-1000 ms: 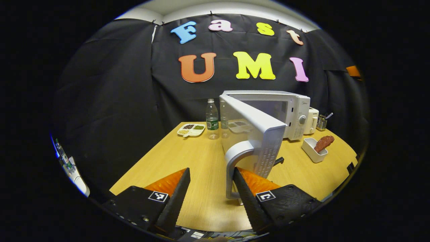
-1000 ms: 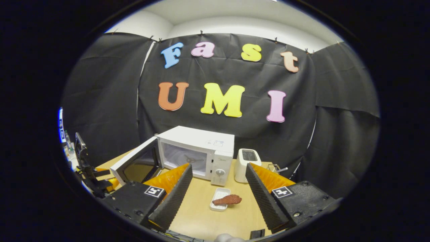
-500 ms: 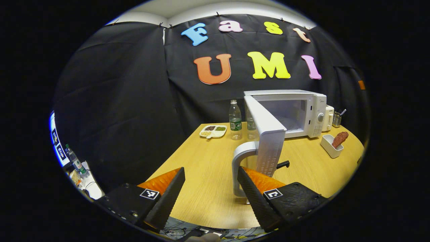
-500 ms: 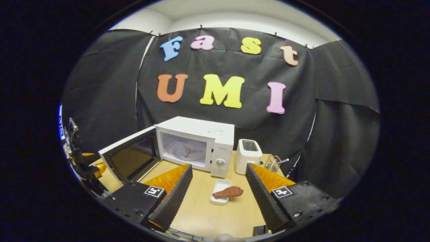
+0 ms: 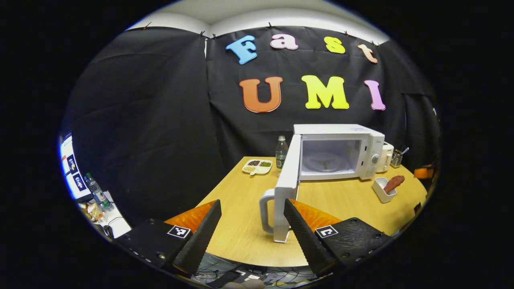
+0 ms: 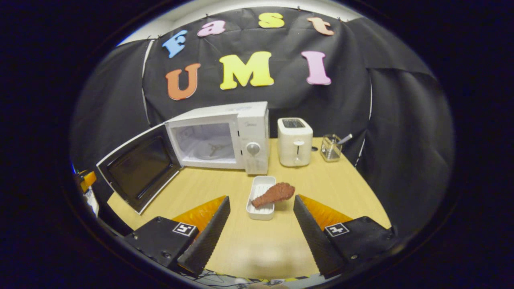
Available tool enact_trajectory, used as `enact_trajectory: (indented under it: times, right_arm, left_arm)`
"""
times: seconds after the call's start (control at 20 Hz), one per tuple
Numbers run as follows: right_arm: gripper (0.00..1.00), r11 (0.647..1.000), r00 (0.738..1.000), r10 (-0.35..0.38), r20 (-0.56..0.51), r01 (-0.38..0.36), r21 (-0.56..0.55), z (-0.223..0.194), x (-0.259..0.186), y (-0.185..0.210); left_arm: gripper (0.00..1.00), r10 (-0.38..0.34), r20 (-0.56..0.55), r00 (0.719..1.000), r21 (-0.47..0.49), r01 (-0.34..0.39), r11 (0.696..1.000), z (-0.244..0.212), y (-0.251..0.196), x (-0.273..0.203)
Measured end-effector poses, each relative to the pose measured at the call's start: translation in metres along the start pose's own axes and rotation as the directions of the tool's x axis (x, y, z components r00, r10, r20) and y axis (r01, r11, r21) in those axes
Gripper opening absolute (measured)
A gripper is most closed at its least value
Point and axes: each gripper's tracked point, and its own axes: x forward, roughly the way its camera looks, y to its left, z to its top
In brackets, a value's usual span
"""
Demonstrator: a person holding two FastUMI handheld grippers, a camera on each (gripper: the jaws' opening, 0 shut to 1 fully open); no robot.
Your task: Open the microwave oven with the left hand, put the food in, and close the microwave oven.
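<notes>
- Even overhead light, fairly bright; my worktop (image 6: 329, 188) reads warm and clear against the dark cloth.
- Soft short shadow beside the drumstick (image 6: 275, 194) and under the microwave (image 6: 225, 134).
- Mild sheen on the microwave door (image 5: 287, 188); no hard glare.
- Strong fisheye bending: worktop edges curve, rims darken.
- Slight blur on the nearest worktop strip in my right gripper view.

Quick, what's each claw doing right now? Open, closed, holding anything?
Left claw: open, holding nothing, near the microwave door handle.
Right claw: open, holding nothing, before the drumstick.
</notes>
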Motion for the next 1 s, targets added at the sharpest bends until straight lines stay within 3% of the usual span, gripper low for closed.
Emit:
enact_trajectory:
  times: [0.25, 0.4, 0.6, 0.65, 0.7, 0.8, 0.85, 0.95, 1.0]
  right_arm:
    - [0.98, 0.997, 0.997, 0.046, -0.067, -0.042, 0.061, -0.027, 0.061, -0.024]
    - [0.99, 0.991, 0.995, 0.086, -0.06, -0.079, 0.104, -0.016, 0.091, -0.034]
    - [0.97, 0.964, 0.975, 0.203, -0.088, -0.183, 0.194, -0.006, 0.134, -0.032]
    - [0.9, 0.952, 0.966, 0.237, -0.101, -0.21, 0.221, -0.007, 0.142, -0.03]
    - [0.76, 0.947, 0.96, 0.255, -0.115, -0.224, 0.232, -0.008, 0.148, -0.031]
    - [0.71, 0.938, 0.949, 0.286, -0.132, -0.249, 0.24, -0.007, 0.158, -0.03]
    - [0.43, 0.935, 0.946, 0.293, -0.135, -0.254, 0.247, -0.006, 0.16, -0.032]
    - [0.23, 0.917, 0.937, 0.32, -0.141, -0.268, 0.297, -0.005, 0.16, -0.033]
    - [0.34, 0.901, 0.927, 0.346, -0.143, -0.285, 0.327, -0.002, 0.161, -0.031]
  left_arm:
    - [0.97, -0.069, 0.082, 0.994, -0.032, 0.072, 0.997, 0.067, -0.066, -0.011]
    - [0.97, -0.091, 0.118, 0.989, -0.042, 0.097, 0.994, 0.098, -0.103, -0.004]
    - [0.96, -0.076, 0.145, 0.986, -0.005, 0.078, 0.997, 0.132, -0.138, 0.008]
    - [0.96, -0.065, 0.143, 0.988, 0.008, 0.064, 0.998, 0.135, -0.145, 0.012]
    - [0.96, -0.061, 0.142, 0.988, 0.018, 0.06, 0.998, 0.14, -0.153, 0.014]
    - [0.96, -0.057, 0.146, 0.988, 0.029, 0.053, 0.998, 0.147, -0.168, 0.016]
    - [0.96, -0.058, 0.146, 0.988, 0.036, 0.053, 0.998, 0.148, -0.174, 0.017]
    - [0.96, -0.055, 0.139, 0.989, 0.06, 0.047, 0.997, 0.147, -0.179, 0.02]
    - [0.96, -0.056, 0.137, 0.989, 0.067, 0.047, 0.997, 0.147, -0.183, 0.02]
